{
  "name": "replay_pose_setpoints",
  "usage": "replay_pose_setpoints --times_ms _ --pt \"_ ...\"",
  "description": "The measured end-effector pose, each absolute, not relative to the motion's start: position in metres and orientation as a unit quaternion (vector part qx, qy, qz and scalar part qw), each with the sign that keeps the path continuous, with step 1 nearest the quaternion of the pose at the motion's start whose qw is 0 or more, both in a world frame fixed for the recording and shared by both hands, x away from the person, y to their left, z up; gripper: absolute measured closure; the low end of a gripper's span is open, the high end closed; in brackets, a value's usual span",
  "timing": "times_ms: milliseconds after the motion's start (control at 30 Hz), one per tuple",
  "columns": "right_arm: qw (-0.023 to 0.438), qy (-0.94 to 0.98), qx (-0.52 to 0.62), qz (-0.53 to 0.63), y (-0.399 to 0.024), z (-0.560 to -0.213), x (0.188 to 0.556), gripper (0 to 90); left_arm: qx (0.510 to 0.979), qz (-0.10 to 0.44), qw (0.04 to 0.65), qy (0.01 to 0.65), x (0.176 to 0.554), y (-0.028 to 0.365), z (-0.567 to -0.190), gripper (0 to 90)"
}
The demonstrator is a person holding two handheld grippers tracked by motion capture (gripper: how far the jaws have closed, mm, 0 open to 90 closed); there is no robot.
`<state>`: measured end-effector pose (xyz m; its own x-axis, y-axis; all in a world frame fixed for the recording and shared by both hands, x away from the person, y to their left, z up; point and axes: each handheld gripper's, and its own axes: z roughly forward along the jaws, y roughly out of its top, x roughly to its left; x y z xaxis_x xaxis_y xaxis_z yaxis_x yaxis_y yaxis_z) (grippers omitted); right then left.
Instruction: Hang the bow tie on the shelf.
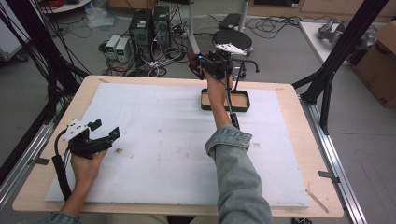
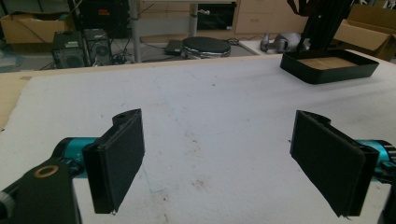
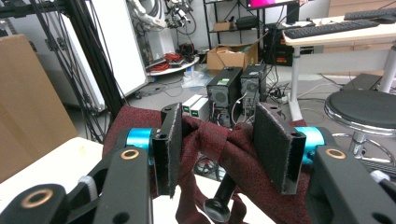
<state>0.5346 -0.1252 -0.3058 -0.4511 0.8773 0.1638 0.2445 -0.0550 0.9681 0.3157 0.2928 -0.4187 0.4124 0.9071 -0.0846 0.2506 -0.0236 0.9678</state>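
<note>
A dark red cloth hangs draped over a black peg of a stand beyond the table's far edge. My right gripper is raised there, its jaws set apart on either side of a fold of the cloth; the pads do not visibly squeeze it. From above, the right gripper sits just past a black tray, with the cloth at its tip. My left gripper rests low at the table's left, wide open and holding nothing.
A white foam mat covers the wooden table. The black tray has a brown bottom. A round black stool and computer towers stand on the floor behind. Black frame posts rise at the right.
</note>
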Motion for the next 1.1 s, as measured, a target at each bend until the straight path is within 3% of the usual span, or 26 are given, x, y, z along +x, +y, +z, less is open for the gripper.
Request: replay_pose_setpoints --times_ms 1100 --pt "0.275 0.6 0.439 0.61 -0.137 -0.287 0.522 31.1 0.645 0.306 0.536 0.45 0.317 0.292 -0.419 18.1"
